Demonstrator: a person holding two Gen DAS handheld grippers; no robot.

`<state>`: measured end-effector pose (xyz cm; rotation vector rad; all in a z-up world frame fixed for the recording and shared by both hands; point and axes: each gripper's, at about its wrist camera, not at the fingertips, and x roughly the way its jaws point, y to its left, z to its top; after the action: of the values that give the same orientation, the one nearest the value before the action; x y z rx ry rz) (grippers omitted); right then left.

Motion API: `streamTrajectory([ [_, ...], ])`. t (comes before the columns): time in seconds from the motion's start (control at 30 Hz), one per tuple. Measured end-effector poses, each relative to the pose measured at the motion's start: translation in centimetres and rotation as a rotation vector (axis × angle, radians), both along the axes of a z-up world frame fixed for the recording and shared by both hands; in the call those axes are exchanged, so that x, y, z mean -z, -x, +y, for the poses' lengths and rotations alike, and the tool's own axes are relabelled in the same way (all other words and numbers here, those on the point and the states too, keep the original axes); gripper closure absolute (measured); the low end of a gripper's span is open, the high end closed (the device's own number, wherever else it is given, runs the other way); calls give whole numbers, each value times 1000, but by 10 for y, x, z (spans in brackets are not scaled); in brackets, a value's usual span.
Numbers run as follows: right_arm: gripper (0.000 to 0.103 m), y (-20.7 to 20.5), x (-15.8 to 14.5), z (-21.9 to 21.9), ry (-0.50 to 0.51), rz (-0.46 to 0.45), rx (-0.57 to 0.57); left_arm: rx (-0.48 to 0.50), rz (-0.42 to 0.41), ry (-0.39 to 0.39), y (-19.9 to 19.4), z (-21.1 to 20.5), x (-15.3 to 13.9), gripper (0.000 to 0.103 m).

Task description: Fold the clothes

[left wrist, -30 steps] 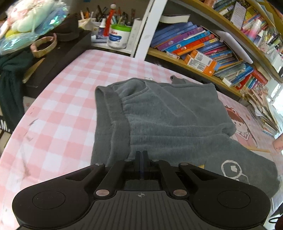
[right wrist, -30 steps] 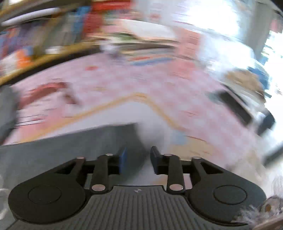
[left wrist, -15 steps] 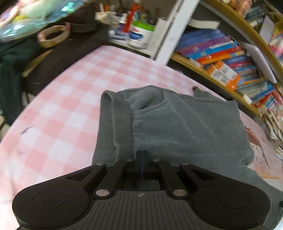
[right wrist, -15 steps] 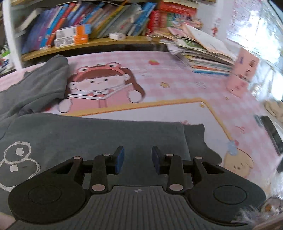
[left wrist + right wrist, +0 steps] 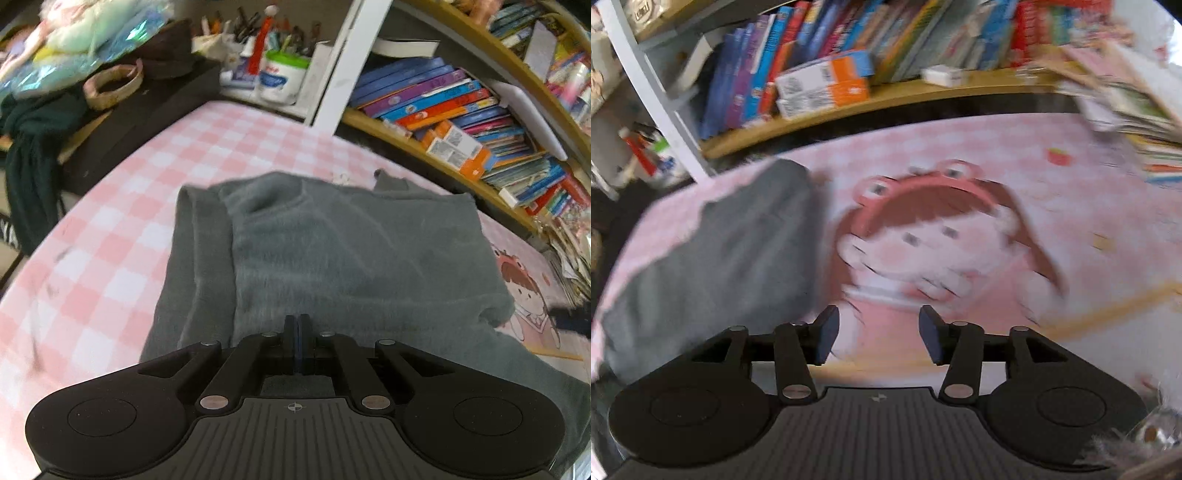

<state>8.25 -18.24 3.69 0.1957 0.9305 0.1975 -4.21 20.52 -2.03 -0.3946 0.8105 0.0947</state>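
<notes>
A soft grey fleece garment lies part-folded on the pink checked surface below the bookshelf. The left claw is clenched over it, with no cloth visibly pinched; the right claw, jaws just opening and empty, hangs beside its edge. Light and limp, it looks best pinched at a hem or corner.

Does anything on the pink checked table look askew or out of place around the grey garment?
Nothing damaged or spilled. The grey garment lies part-folded and rumpled, its ribbed edge doubled at the left; that fits mid-fold.
</notes>
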Motion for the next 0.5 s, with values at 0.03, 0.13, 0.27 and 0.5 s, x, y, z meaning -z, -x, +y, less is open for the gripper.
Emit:
streamTrajectory([
  [0.03,48,-13,1,7,-21,8,-7,-12,4,3,3,1,1,99],
  [0.13,39,-44,6,25,-61,28,-24,-52,3,9,12,4,3,99],
  [0.27,39,-73,14,50,-70,51,-68,-94,10,30,21,8,6,99],
  [0.5,52,-97,30,71,-79,106,-88,-122,8,40,26,5,10,99],
])
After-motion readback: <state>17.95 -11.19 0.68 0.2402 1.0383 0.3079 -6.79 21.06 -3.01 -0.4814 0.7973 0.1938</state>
